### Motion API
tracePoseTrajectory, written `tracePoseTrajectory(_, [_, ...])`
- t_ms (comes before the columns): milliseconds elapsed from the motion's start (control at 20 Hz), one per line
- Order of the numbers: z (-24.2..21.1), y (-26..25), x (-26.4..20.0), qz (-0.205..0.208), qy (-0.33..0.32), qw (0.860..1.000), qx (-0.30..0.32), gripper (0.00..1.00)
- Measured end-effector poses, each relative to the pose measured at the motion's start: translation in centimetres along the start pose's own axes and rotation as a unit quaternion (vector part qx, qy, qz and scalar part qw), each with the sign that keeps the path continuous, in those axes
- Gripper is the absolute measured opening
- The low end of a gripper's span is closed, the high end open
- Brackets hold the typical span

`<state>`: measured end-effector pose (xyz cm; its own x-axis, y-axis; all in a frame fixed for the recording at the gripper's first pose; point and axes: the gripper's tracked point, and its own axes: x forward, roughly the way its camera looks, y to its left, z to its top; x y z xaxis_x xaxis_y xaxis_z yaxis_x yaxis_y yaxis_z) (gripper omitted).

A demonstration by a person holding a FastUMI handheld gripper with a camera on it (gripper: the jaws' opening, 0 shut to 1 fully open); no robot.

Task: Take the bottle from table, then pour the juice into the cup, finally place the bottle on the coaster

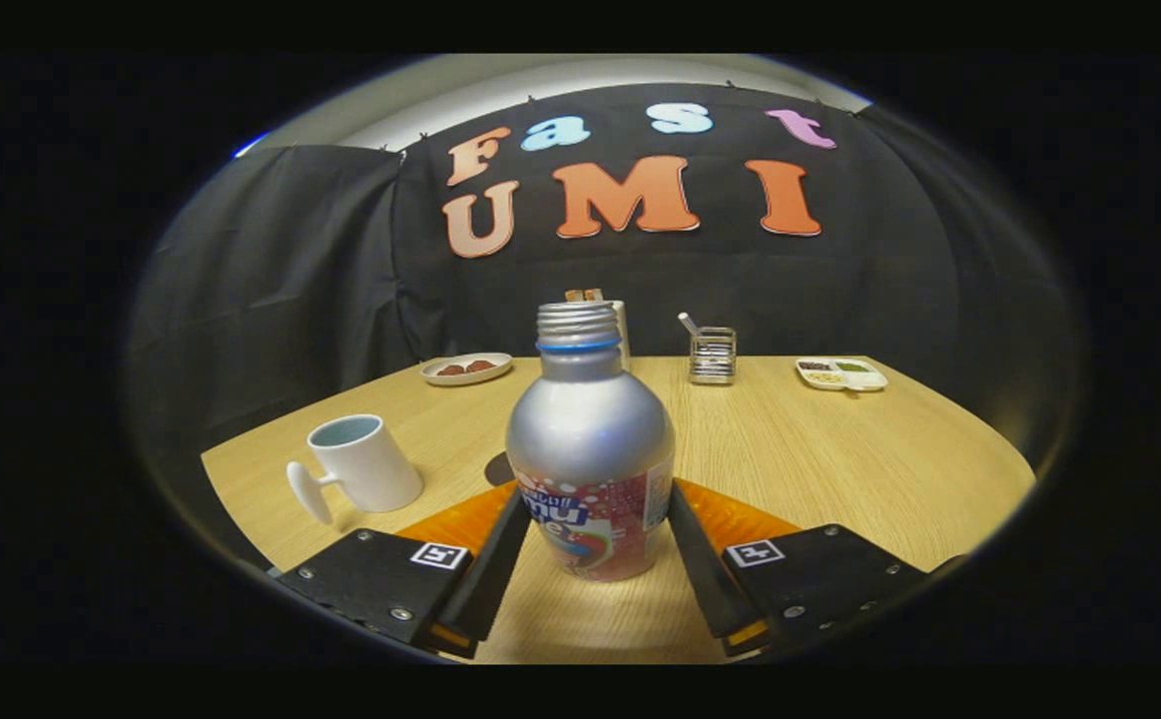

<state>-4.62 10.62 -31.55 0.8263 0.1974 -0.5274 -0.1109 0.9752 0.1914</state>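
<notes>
Gripper (pixel 592 519) fingers press on both sides of the upright silver bottle (pixel 590 439), closed on its labelled lower body, the bottle's threaded neck uncapped. Behind its base an orange coaster (pixel 730 514) lies on the wooden table (pixel 840 449). Left of the fingers stands a white cup (pixel 360 464), with small dishes beyond.

Camera rides on the gripper (pixel 592 519), low over the worktop (pixel 840 459), facing forward along both fingers toward the booth's cloth wall (pixel 271 260). Very near the bottle (pixel 590 449) held upright between the fingers; worktop's far edge well beyond.
</notes>
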Motion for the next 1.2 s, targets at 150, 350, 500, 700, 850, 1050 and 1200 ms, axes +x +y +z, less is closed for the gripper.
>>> tracePoseTrajectory(150, [1.9,0.0,-0.1,0.000,-0.020,1.000,0.001,0.78])
tracePoseTrajectory(350, [4.1,-0.2,-0.2,-0.013,-0.041,0.999,-0.024,0.78])
tracePoseTrajectory(500, [5.2,-0.2,0.0,-0.026,-0.047,0.997,-0.049,0.78])
tracePoseTrajectory(700, [6.3,0.4,0.3,-0.050,-0.057,0.992,-0.101,0.78])
tracePoseTrajectory(850, [6.6,1.0,0.7,-0.068,-0.062,0.985,-0.148,0.79])
tracePoseTrajectory(1050, [6.9,1.7,1.1,-0.088,-0.066,0.972,-0.206,0.77])
tracePoseTrajectory(1200, [7.3,2.4,1.4,-0.100,-0.068,0.961,-0.247,0.77])
